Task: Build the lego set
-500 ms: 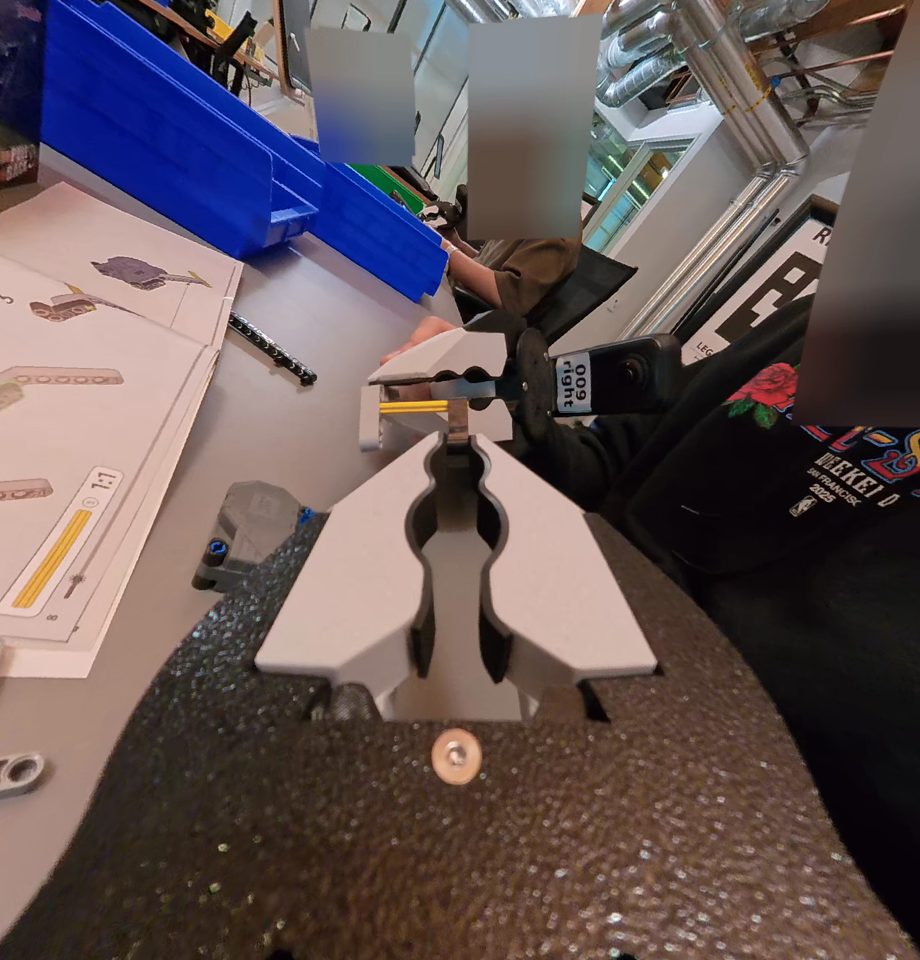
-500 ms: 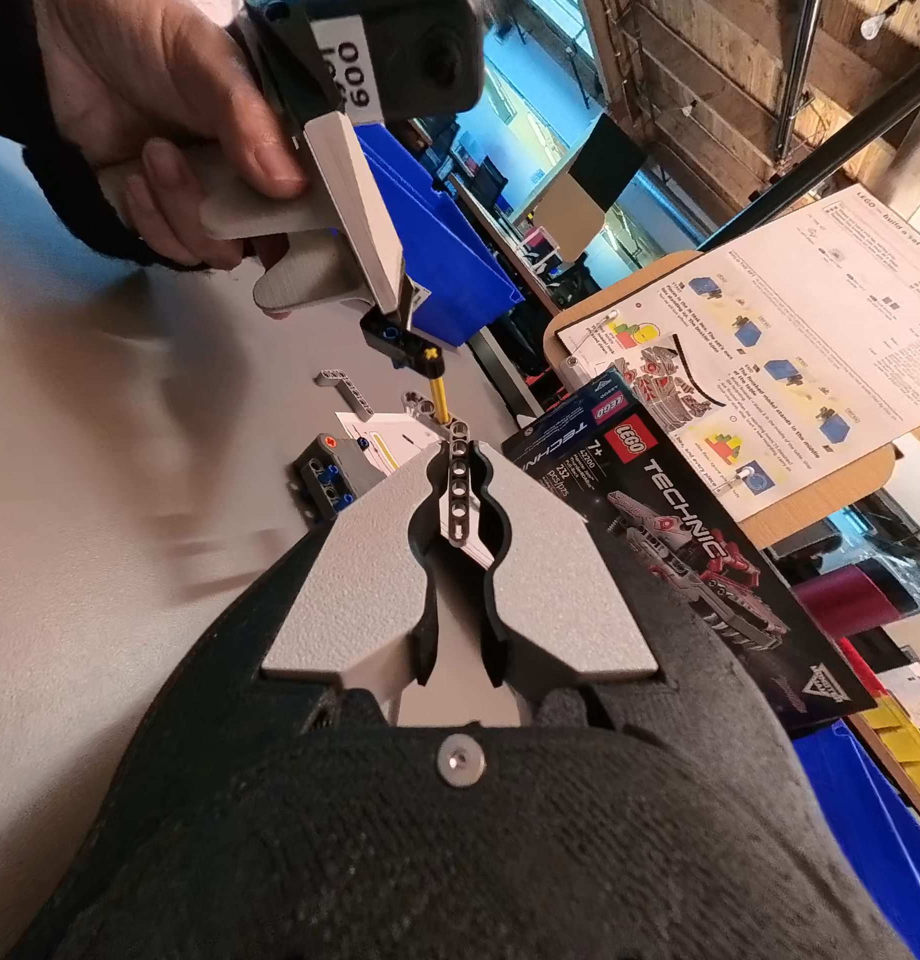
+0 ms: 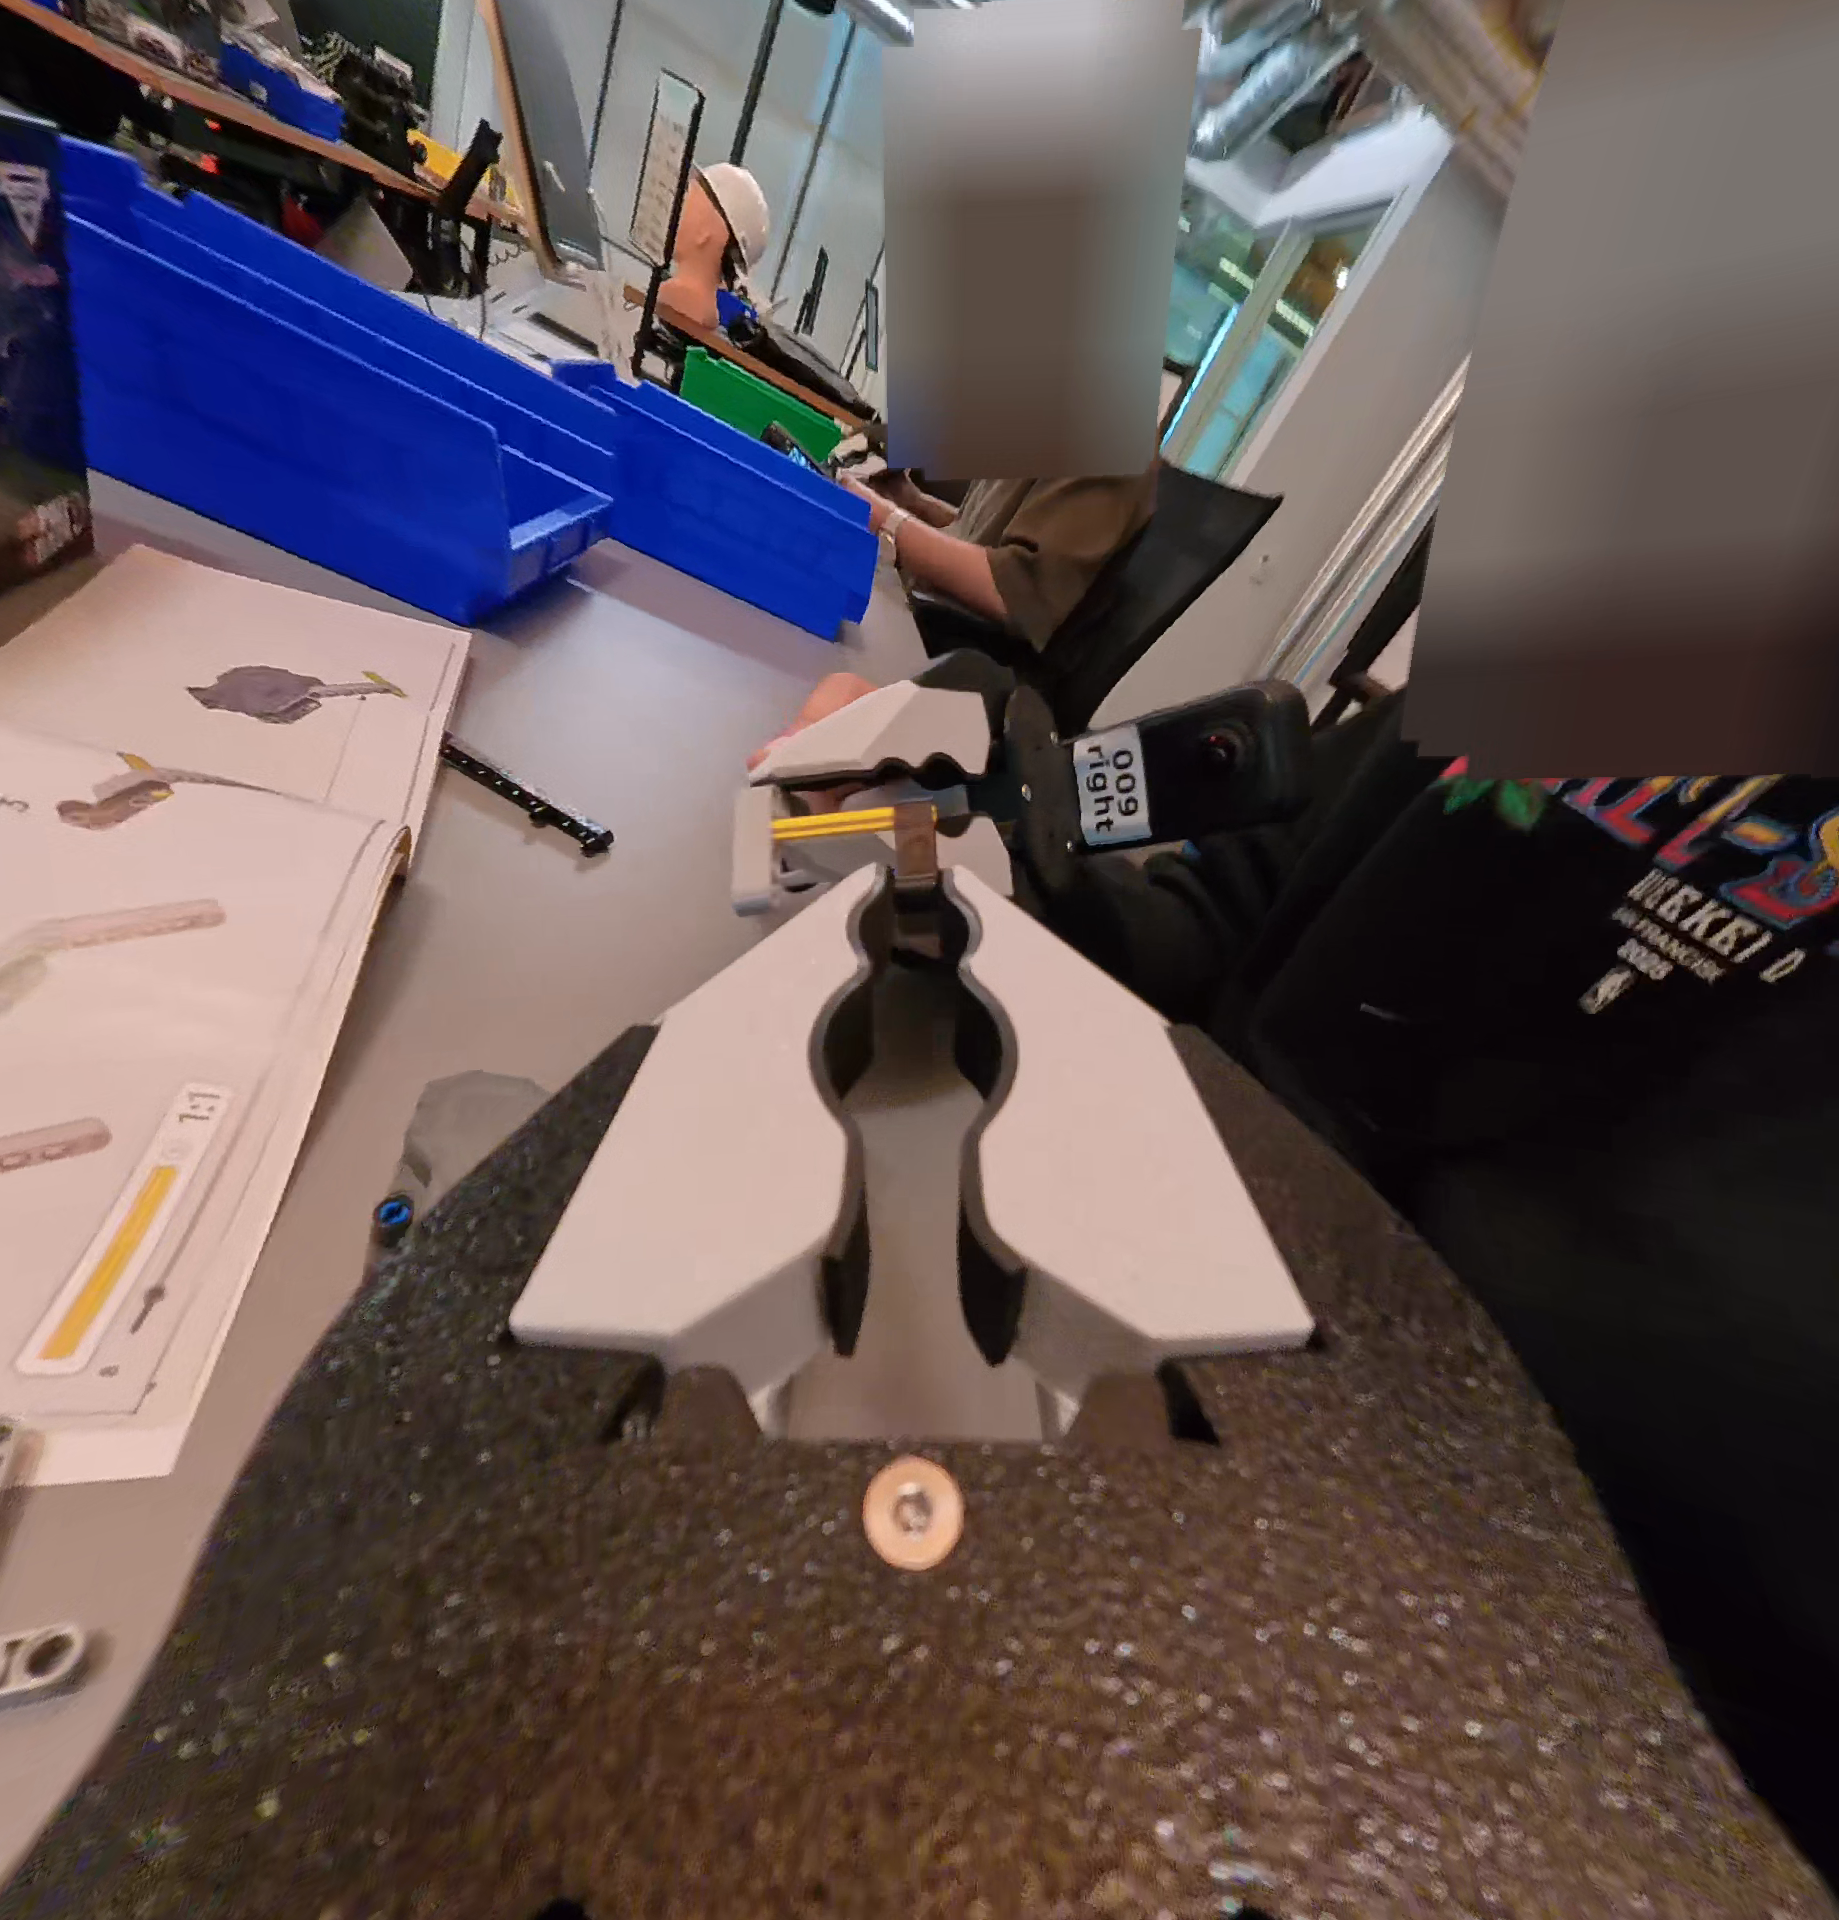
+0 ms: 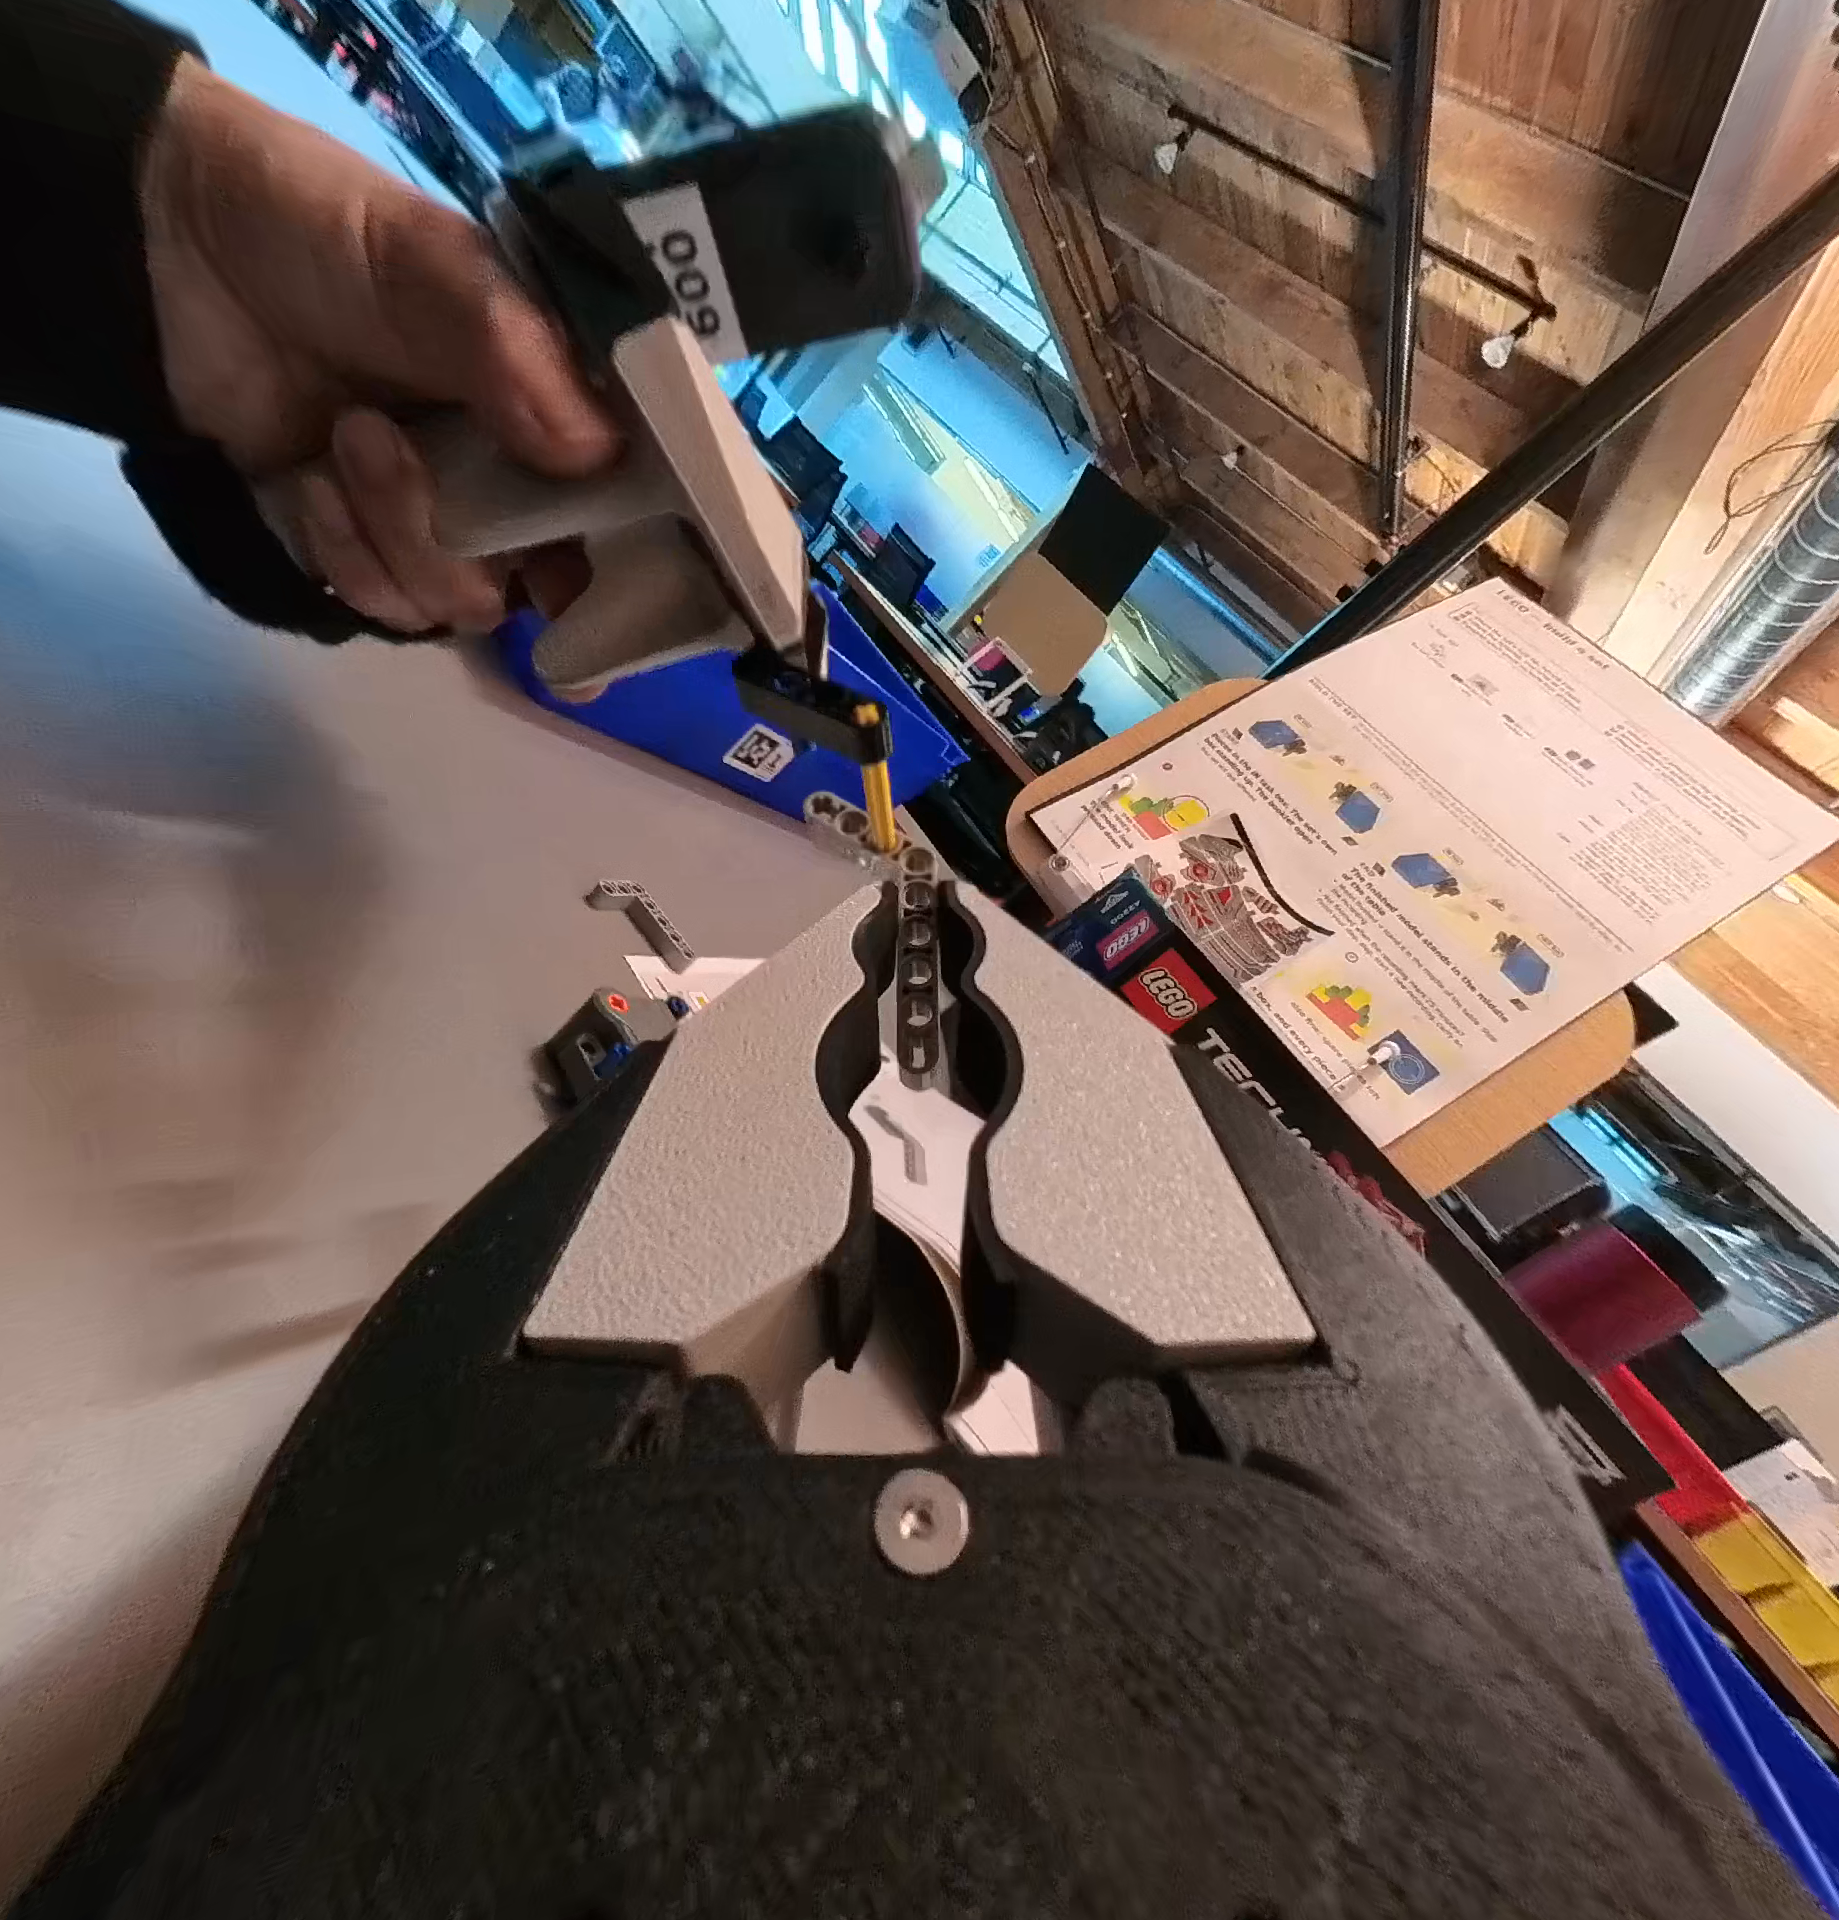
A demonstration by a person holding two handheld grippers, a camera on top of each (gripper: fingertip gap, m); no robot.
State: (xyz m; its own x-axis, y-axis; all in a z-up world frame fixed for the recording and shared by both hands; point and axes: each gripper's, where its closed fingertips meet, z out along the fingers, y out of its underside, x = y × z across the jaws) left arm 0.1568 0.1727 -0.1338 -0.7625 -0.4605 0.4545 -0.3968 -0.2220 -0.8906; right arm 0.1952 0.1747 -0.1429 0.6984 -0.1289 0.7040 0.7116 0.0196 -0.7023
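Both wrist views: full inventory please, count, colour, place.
yellow axle: one, yellow, in black connector, tip at grey beam's end
black connector: one, black, in left claw
grey beam: one, grey, in right claw
grey assembly: one, grey with blue pins, on table
black beam: one, black, beside booklet
booklet: one, white, open on table
bins: several, blue, table's far side
set box: one, dark, beyond right claw
left claw: shut on black connector
right claw: shut on grey beam
hand: one, gripping left claw's handle
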